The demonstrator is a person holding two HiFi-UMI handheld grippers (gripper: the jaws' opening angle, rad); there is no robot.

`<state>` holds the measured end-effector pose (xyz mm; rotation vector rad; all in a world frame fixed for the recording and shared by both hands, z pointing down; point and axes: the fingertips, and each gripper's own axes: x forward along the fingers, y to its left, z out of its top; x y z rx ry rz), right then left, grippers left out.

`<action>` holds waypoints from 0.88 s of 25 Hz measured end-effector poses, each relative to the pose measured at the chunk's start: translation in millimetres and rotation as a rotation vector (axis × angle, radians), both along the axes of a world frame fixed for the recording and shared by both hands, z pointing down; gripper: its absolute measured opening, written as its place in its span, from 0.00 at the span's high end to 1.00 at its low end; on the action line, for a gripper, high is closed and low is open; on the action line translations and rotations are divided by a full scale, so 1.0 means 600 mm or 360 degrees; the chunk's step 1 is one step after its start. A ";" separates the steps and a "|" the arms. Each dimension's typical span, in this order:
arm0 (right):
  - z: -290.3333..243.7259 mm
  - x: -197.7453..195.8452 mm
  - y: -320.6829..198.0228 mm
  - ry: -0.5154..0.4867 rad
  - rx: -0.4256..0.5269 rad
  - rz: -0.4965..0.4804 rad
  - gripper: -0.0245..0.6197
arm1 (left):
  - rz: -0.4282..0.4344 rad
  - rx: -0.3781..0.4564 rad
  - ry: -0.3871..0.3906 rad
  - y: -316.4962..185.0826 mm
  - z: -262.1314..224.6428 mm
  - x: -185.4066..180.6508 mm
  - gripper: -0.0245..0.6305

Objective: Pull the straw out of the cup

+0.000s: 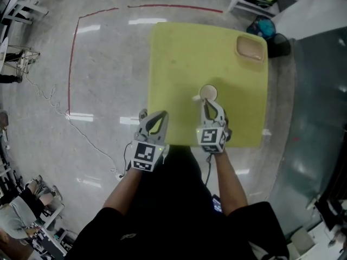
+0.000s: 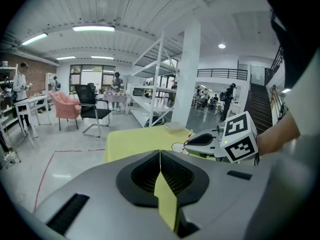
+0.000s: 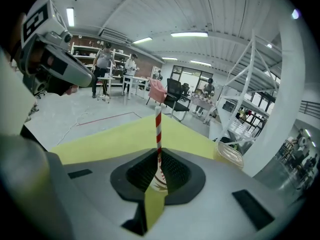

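A paper cup (image 1: 208, 92) stands on the yellow table (image 1: 179, 53), with a red-and-white striped straw (image 3: 158, 129) rising upright from it. My right gripper (image 1: 207, 104) reaches the cup's near side, and its jaws (image 3: 159, 156) are shut on the straw's lower part, just above the cup (image 3: 158, 181). In the left gripper view the straw (image 2: 187, 137) shows at the right gripper's tip. My left gripper (image 1: 152, 118) hovers at the table's near left edge, shut with nothing in it (image 2: 160, 156).
A clear plastic container (image 1: 251, 48) sits at the table's far right corner. Red tape lines (image 1: 70, 64) mark the shiny floor to the left. Chairs, white shelving and people stand far off in the hall.
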<state>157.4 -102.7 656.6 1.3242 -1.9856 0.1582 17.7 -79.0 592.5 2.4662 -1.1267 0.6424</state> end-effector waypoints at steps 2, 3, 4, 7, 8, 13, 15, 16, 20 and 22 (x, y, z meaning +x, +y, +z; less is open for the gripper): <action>-0.004 0.003 -0.001 -0.0105 -0.0009 0.0080 0.91 | 0.0014 -0.0002 0.0000 -0.001 -0.001 0.002 0.89; -0.005 0.007 -0.001 -0.0194 -0.0023 0.0145 0.91 | 0.0021 -0.0002 0.0001 -0.002 -0.002 0.003 0.89; -0.005 0.014 -0.001 -0.0295 -0.0044 0.0223 0.91 | 0.0028 -0.0003 0.0001 -0.002 -0.002 0.004 0.89; -0.002 0.049 -0.004 -0.0594 -0.0094 0.0486 0.91 | 0.0049 -0.0007 0.0000 -0.002 0.002 0.009 0.89; -0.001 0.060 -0.005 -0.0663 -0.0100 0.0557 0.91 | 0.0058 -0.0008 0.0000 -0.003 0.003 0.011 0.89; -0.012 0.083 -0.006 -0.0752 -0.0092 0.0664 0.91 | 0.0109 -0.0003 0.0006 -0.012 -0.004 0.022 0.89; -0.017 0.085 -0.005 -0.0774 -0.0087 0.0682 0.91 | 0.0126 -0.0001 0.0009 -0.016 -0.005 0.025 0.89; -0.019 0.085 -0.005 -0.0784 -0.0084 0.0690 0.91 | 0.0135 0.0001 0.0011 -0.018 -0.006 0.027 0.89; -0.029 0.085 -0.009 -0.0799 -0.0074 0.0717 0.91 | 0.0186 0.0013 0.0024 -0.032 -0.010 0.040 0.89; -0.037 0.086 -0.009 -0.0804 -0.0065 0.0739 0.91 | 0.0213 0.0012 0.0037 -0.038 -0.012 0.050 0.89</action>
